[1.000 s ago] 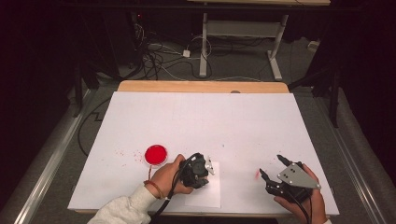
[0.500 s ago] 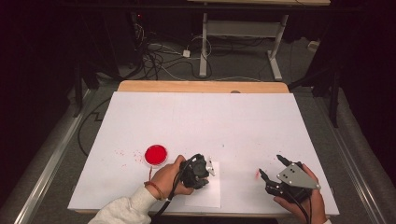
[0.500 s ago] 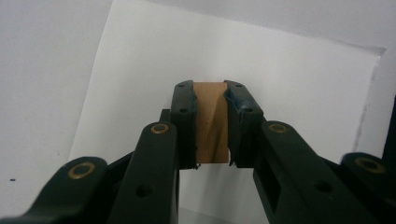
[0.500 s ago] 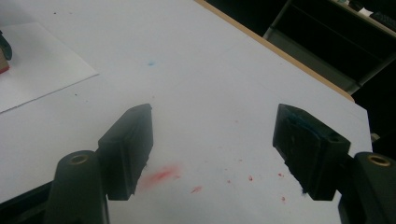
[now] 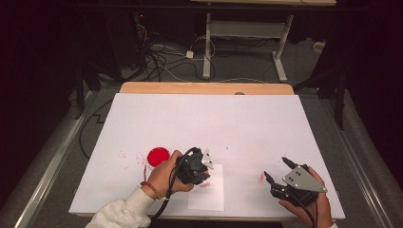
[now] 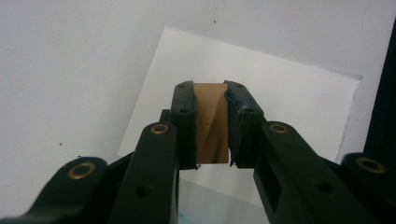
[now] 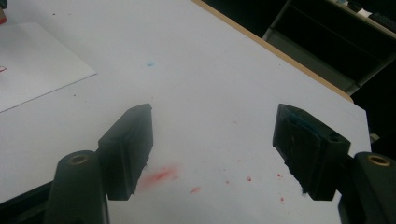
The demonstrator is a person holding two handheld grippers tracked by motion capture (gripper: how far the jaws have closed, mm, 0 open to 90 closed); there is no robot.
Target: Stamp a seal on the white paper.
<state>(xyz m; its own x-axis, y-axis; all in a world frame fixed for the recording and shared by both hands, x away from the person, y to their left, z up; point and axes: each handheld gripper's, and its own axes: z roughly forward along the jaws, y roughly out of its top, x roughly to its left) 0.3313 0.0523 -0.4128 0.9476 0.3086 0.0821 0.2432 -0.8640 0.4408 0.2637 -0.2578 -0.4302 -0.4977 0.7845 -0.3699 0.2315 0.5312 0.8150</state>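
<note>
The left gripper [image 6: 210, 126] clamps a wooden block [image 6: 211, 122] above the paper [image 6: 289, 93]. The right gripper [image 7: 212, 154], near right, gapes empty beside a red smear [image 7: 159, 176].

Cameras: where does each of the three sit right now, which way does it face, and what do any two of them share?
High view: above the person's side, facing forward and down on the table; both forearms, left gripper and right gripper show.
Left gripper view: on the left gripper, looking down its jaws, shut on a wooden block, over the paper sheet.
Right gripper view: on the right gripper, looking across the table; its jaws stand open.
Shared: the paper sheet appears in all three views; the red smear in high and right gripper views.
</note>
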